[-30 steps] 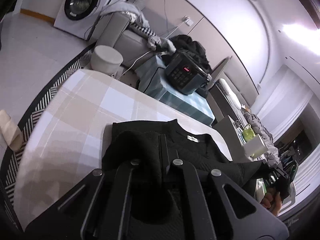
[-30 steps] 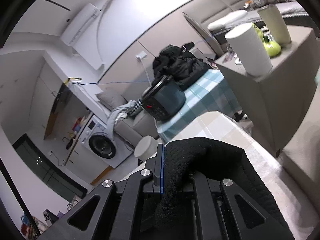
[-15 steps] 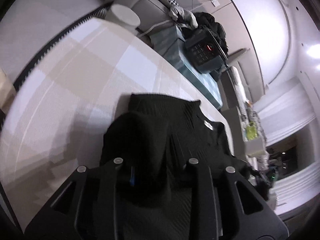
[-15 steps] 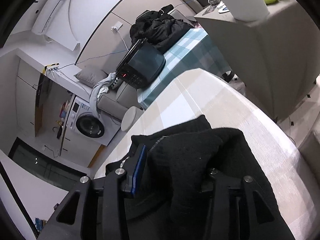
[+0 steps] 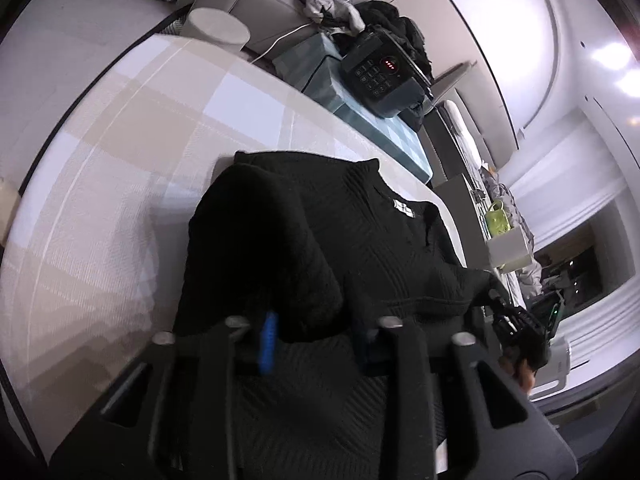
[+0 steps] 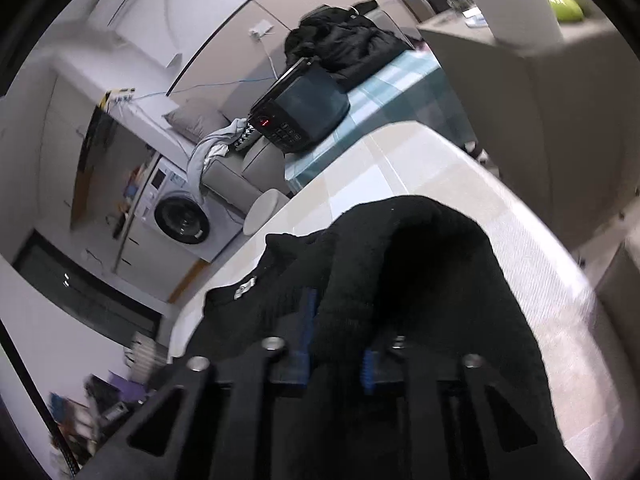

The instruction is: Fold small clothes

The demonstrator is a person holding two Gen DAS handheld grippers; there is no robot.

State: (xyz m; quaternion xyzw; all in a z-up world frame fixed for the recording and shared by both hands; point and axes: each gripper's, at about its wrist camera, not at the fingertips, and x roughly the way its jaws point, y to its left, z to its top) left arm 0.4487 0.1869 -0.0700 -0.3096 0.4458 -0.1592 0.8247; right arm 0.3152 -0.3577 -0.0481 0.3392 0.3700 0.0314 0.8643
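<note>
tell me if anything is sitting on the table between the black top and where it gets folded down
Nothing visible is. Both the left gripper and the right gripper have the black top bunched between their fingers, and the checked tablecloth around it is bare in both views. The left jaws are closing.

black knit sweater (image 5: 360,248) lies on the table, both sides folded inward

One black sweater (image 5: 384,248) lies on one checked surface (image 5: 132,152). Two grippers are in view, the left (image 5: 316,340) and the right (image 6: 334,350), one per hand. Behind them stand one black cooker (image 6: 308,112), one washer (image 6: 180,216), one round white stool (image 5: 218,30), one dark coat pile (image 6: 344,40) and one grey cushion (image 6: 196,120).
</note>
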